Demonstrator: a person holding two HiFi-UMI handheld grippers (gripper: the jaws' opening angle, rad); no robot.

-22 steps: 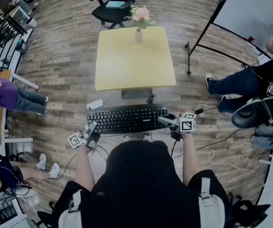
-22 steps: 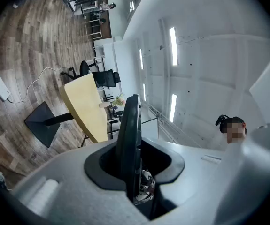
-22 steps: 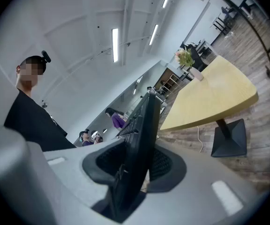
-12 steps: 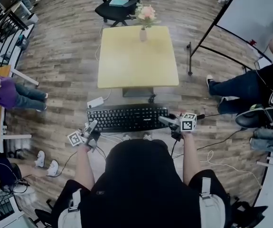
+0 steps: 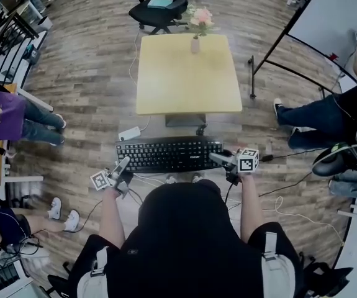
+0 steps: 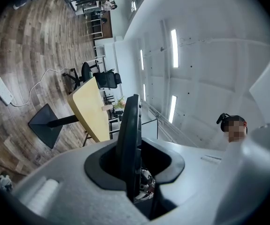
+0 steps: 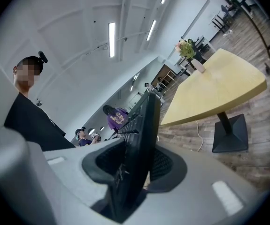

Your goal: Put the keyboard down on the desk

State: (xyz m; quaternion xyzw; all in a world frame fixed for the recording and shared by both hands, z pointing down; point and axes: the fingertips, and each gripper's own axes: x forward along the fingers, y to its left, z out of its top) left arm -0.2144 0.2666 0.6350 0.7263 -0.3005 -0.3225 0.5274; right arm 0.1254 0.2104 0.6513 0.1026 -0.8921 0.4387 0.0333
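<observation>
One black keyboard (image 5: 169,154), two grippers, one yellow desk (image 5: 187,73), one flower vase (image 5: 195,44). Keyboard hanging level above floor, near desk's front edge, keys facing up, long axis running left-right. Left gripper (image 5: 121,168) pinching its left end, right gripper (image 5: 219,159) pinching right end.

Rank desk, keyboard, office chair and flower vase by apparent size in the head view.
1. desk: clearly largest.
2. keyboard and office chair: about alike. The keyboard is held nearer the camera, so I won't rank them.
3. flower vase: smallest.
</observation>
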